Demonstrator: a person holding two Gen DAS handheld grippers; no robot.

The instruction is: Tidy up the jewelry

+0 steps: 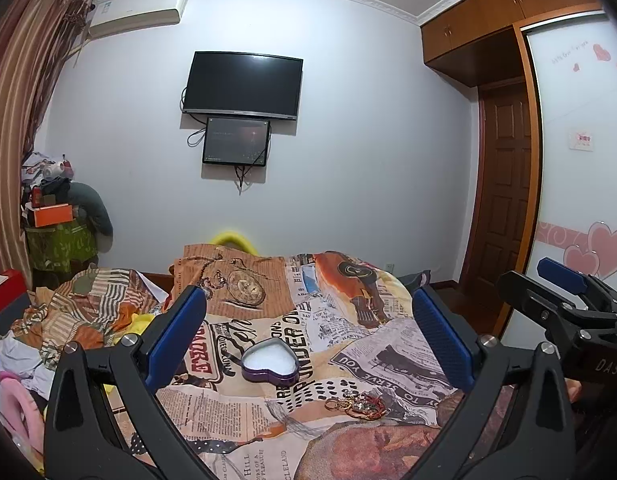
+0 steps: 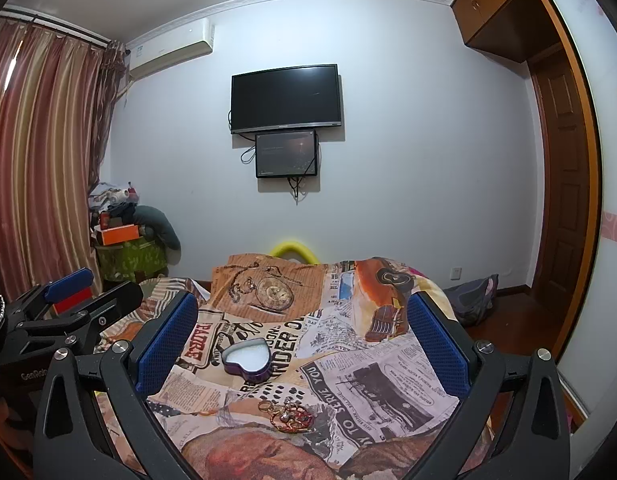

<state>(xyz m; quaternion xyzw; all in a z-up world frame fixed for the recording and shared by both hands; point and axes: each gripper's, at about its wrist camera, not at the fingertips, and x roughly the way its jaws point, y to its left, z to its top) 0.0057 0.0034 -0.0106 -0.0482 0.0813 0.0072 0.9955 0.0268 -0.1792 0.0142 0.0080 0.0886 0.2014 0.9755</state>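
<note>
Bare bedspread (image 1: 372, 352) surrounds heart tin (image 1: 269, 364) and jewelry (image 1: 358, 402).

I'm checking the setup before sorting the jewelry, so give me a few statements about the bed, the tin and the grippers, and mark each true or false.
1. The heart tin lies open, with no lid on it. True.
2. The jewelry is already inside the tin. False: it lies in a small pile on the bedspread, nearer the cameras than the tin.
3. Both the left gripper and the right gripper are open and hold nothing. True.
4. The TV on the wall shows a bright picture. False: its screen is dark.
5. The tin is red. False: its wall is purple, with a white inside.
</note>
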